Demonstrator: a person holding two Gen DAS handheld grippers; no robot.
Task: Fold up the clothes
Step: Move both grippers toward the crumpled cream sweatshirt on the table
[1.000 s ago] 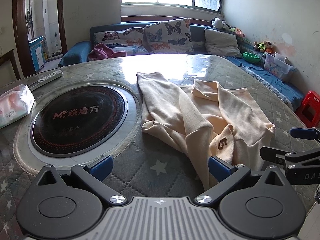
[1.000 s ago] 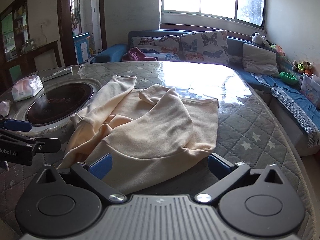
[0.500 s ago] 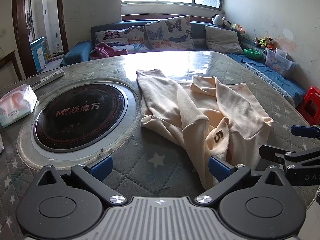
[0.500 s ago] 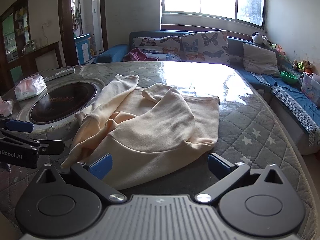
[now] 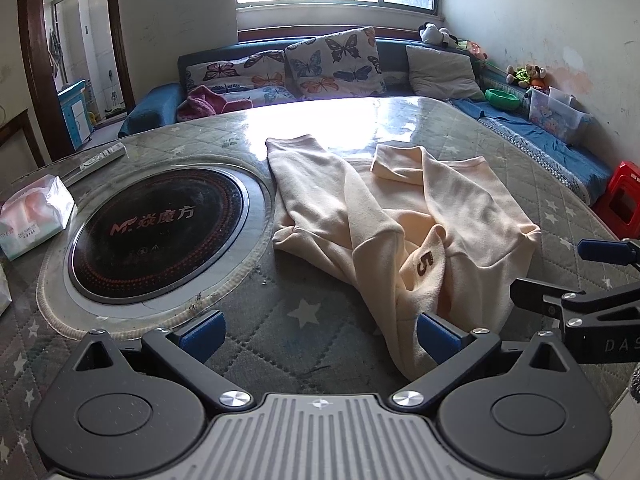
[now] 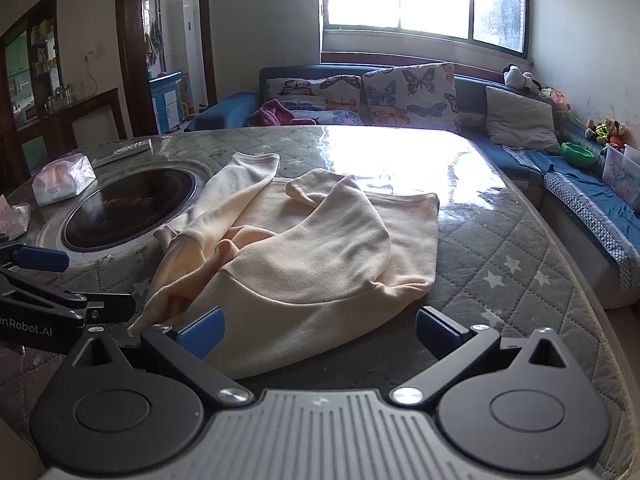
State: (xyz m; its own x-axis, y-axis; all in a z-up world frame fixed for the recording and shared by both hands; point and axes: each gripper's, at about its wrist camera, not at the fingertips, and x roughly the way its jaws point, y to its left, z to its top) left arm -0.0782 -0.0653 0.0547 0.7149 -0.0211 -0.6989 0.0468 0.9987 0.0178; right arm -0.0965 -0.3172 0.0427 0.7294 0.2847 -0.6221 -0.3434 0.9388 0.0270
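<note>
A cream sweatshirt [image 5: 404, 216] lies crumpled on the quilted round table, with a brown "5" patch [image 5: 425, 263] turned up near its front edge. It also shows in the right wrist view [image 6: 316, 248], hem toward me. My left gripper [image 5: 320, 334] is open and empty, above the table just before the shirt's near left corner. My right gripper [image 6: 320, 334] is open and empty, its left pad over the shirt's hem. Each gripper shows in the other's view: the right one [image 5: 576, 280], the left one [image 6: 60, 284].
A round black induction hob [image 5: 160, 232] is set in the table left of the shirt. A tissue pack [image 5: 34, 216] and a remote [image 5: 98, 160] lie at the far left. A sofa with butterfly cushions [image 5: 332, 64] runs behind; a red stool [image 5: 622, 196] stands at right.
Both grippers have pulled back and risen slightly, so the shirt sits a little farther off. The shirt has not moved. Both grippers stay open.
</note>
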